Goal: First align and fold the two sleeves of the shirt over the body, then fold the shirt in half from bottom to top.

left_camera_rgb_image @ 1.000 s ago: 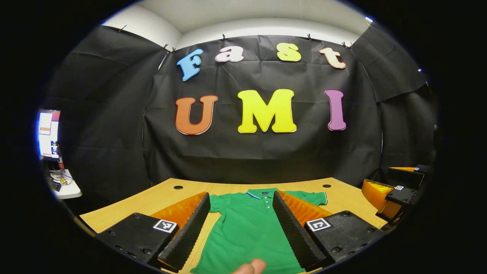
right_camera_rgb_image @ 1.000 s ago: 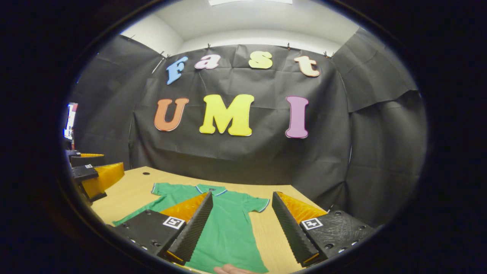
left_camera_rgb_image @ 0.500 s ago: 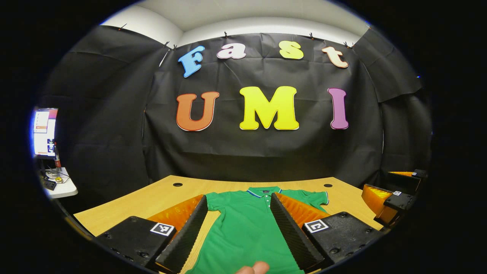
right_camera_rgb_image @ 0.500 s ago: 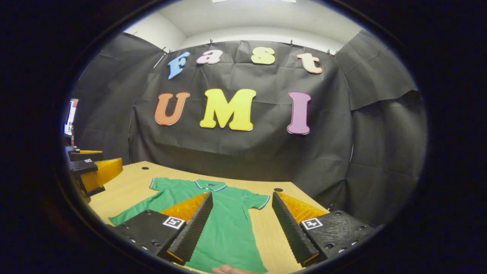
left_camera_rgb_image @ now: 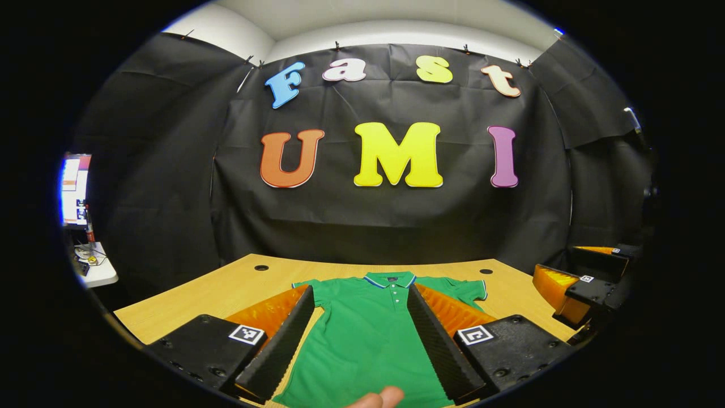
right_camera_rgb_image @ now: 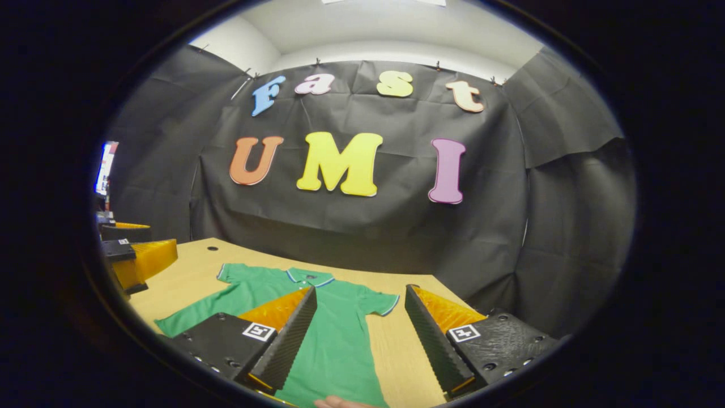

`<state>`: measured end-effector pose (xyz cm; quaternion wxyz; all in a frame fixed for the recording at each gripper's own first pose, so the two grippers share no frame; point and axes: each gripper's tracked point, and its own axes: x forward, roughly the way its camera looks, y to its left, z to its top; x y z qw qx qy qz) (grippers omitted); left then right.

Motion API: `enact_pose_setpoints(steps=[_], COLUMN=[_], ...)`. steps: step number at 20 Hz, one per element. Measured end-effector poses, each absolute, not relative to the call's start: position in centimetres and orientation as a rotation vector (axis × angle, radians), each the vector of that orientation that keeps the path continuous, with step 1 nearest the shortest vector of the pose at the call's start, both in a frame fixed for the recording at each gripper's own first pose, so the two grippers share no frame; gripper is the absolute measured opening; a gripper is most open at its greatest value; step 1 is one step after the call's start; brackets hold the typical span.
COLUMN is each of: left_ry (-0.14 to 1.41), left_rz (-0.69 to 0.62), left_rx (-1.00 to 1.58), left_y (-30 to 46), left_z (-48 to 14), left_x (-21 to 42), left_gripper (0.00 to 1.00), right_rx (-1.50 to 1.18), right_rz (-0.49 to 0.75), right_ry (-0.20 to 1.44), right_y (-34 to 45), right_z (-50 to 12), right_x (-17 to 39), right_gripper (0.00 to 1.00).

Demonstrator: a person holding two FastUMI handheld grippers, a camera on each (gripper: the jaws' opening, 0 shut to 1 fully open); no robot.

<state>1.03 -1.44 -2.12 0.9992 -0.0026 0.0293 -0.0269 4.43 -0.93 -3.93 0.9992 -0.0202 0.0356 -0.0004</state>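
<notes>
Both grippers are hovering with their jaws standing wide apart and nothing between them. In the left gripper view, the left gripper (left_camera_rgb_image: 358,340) is hanging above the near edge of the bench (left_camera_rgb_image: 226,292), and it is looking along the middle of the green shirt (left_camera_rgb_image: 365,334). The shirt is lying flat and face up near the middle of the bench, with its collar (left_camera_rgb_image: 389,280) pointing toward the far edge and its hem toward the near edge. The right gripper (right_camera_rgb_image: 361,334) is hanging over the right side of the shirt body, above the bare wood next to it, in the right gripper view. In that same view the right sleeve (right_camera_rgb_image: 378,302) is spreading outward toward the right edge of the bench, and the left sleeve (right_camera_rgb_image: 233,274) is spreading toward the left edge. A fingertip (left_camera_rgb_image: 380,398) of the person is showing at the bottom of the left gripper view.

I am judging that the task is only beginning. Neither sleeve is folded yet, and the bottom half of the shirt is not lifted. So the step in hand is the approach to the sleeves.

The next move is calling for each gripper to go down to its own sleeve, to close on the outer edge of the cloth, and to bring it inward over the body. The fabric is thin and lying flat on the wood, so the lower finger is probably needing to slide under the edge. Both sleeves should be landing evenly, so that the later fold from bottom to top is coming out straight.
</notes>
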Motion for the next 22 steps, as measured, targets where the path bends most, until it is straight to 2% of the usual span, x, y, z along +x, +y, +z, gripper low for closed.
enact_pose_setpoints(steps=[4, 7, 13, 14, 15, 17, 19, 20, 21, 22], left_ry=[0.063, 0.051, 0.032, 0.037, 0.043, 0.059, 0.054, 0.052, 0.053, 0.059], left_rz=[-0.06, -0.034, -0.015, -0.016, -0.014, -0.007, 0.021, 0.029, 0.03, 0.031], left_rx=[0.011, 0.037, 0.077, 0.068, 0.059, 0.062, 0.072, 0.067, 0.058, 0.049], left_y=[-2.0, -1.7, -1.5, -1.5, -1.4, -1.2, -0.4, 0.0, 0.2, 0.3], left_z=[-2.5, -2.5, -2.9, -3.0, -3.3, -3.7, -3.6, -3.5, -3.7, -3.9], left_x=[1.1, 1.3, 1.8, 1.9, 1.9, 2.2, 2.5, 2.8, 2.9, 3.0], left_gripper=[1.0, 1.0, 1.0, 0.98, 1.0, 1.0, 1.0, 0.94, 1.0, 1.0], right_rx=[-0.093, -0.107, -0.046, -0.048, -0.05, -0.058, -0.04, -0.009, 0.02, 0.061], right_rz=[-0.031, -0.028, -0.137, -0.129, -0.109, -0.127, -0.159, -0.183, -0.231, -0.256], right_ry=[0.088, 0.132, 0.406, 0.436, 0.447, 0.458, 0.515, 0.546, 0.574, 0.594], right_y=[-2.4, -3.1, -6.7, -6.6, -6.3, -6.8, -7.6, -8.3, -9.5, -10.0], right_z=[-4.4, -6.1, -15.3, -16.5, -17.5, -18.7, -20.4, -21.3, -22.1, -23.1], right_x=[9.4, 15.2, 25.6, 27.0, 28.6, 30.5, 31.9, 32.5, 32.8, 33.1], right_gripper=[0.95, 0.95, 0.94, 0.94, 0.94, 0.92, 0.94, 0.94, 0.94, 0.94])
